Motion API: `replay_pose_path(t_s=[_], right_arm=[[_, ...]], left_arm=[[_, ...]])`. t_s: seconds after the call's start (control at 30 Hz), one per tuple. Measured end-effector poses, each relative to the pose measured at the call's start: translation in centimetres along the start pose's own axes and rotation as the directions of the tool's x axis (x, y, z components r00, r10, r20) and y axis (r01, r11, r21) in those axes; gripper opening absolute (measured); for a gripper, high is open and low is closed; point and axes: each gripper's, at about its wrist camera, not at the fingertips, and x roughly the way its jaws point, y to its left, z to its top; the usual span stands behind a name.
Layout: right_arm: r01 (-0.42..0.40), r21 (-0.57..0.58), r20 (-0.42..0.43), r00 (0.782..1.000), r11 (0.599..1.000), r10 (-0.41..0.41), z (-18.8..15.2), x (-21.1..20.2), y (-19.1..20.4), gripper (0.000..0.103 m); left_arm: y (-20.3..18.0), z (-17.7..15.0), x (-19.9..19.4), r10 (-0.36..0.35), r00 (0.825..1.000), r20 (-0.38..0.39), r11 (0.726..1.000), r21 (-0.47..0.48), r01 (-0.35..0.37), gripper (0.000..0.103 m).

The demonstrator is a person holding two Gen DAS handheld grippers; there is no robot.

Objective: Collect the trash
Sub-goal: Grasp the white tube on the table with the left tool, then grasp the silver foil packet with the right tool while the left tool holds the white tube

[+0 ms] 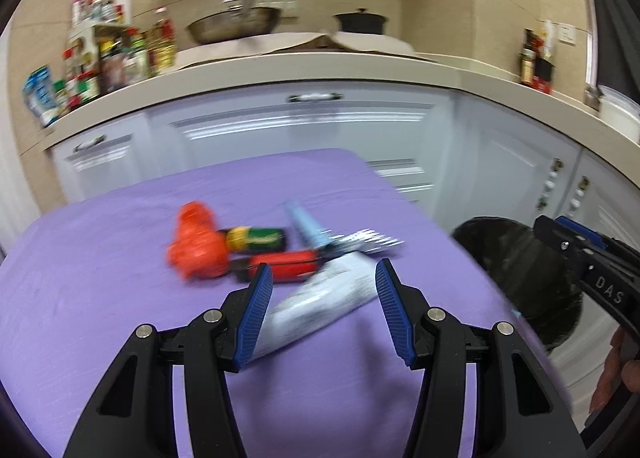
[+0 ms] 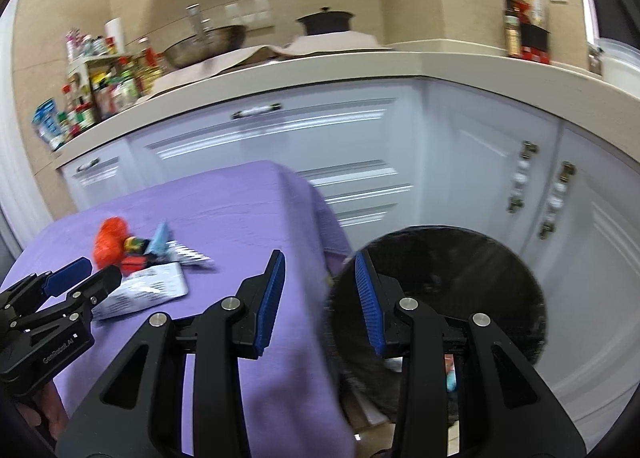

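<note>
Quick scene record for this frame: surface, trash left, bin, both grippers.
surface: table with purple cloth
trash on table: white packet, red packet, orange wrapper, green bottle, blue wrapper, silver wrapper
bin: black bin, on the floor off the table's right edge
left gripper: open, empty, white packet lies between its fingers
right gripper: open, empty, at the table edge by the bin

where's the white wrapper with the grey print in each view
Left wrist: white wrapper lies low centre on the purple tablecloth, between the open blue pads of the left gripper.
Right wrist: same wrapper lies at lower left, just right of the left gripper.
Shared landmark: the orange bag behind it.
</note>
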Motion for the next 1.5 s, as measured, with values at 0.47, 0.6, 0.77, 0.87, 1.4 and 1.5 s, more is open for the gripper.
replay_pose_path(t_s=[0.47, 0.6, 0.77, 0.87, 1.4, 1.5], right_arm=[[-0.086, -0.09, -0.06, 0.995, 0.992, 0.081, -0.2, 1.3, 7.5, 0.037], [-0.078, -0.087, -0.063, 0.995, 0.993, 0.073, -0.1, 1.4, 7.5, 0.038], [-0.069, -0.082, -0.066, 0.996, 0.994, 0.063, 0.0, 1.7, 7.2, 0.044], [-0.072, -0.077, -0.068, 0.995, 0.994, 0.066, -0.1, 1.8, 7.0, 0.044], [-0.077, -0.069, -0.07, 0.995, 0.995, 0.072, -0.1, 1.8, 6.7, 0.044], [-0.08, -0.073, -0.068, 0.995, 0.994, 0.075, 0.0, 1.7, 6.8, 0.044]], left_arm=[[4.7, -1.2, -0.4, -0.006, 0.999, -0.046, 0.999, -0.042, 0.004, 0.059], [4.3, -1.4, 0.4, -0.04, 0.996, -0.079, 0.999, -0.016, 0.039, 0.06], [3.6, -1.5, 1.1, -0.081, 0.99, -0.112, 0.996, 0.016, 0.084, 0.06], [3.0, -1.6, 1.4, -0.11, 0.986, -0.129, 0.992, 0.04, 0.116, 0.044], [1.0, -1.9, -0.4, -0.161, 0.983, -0.087, 0.972, 0.162, 0.173, 0.001], [1.4, -1.9, -1.3, -0.158, 0.985, -0.069, 0.975, 0.148, 0.167, 0.001]])
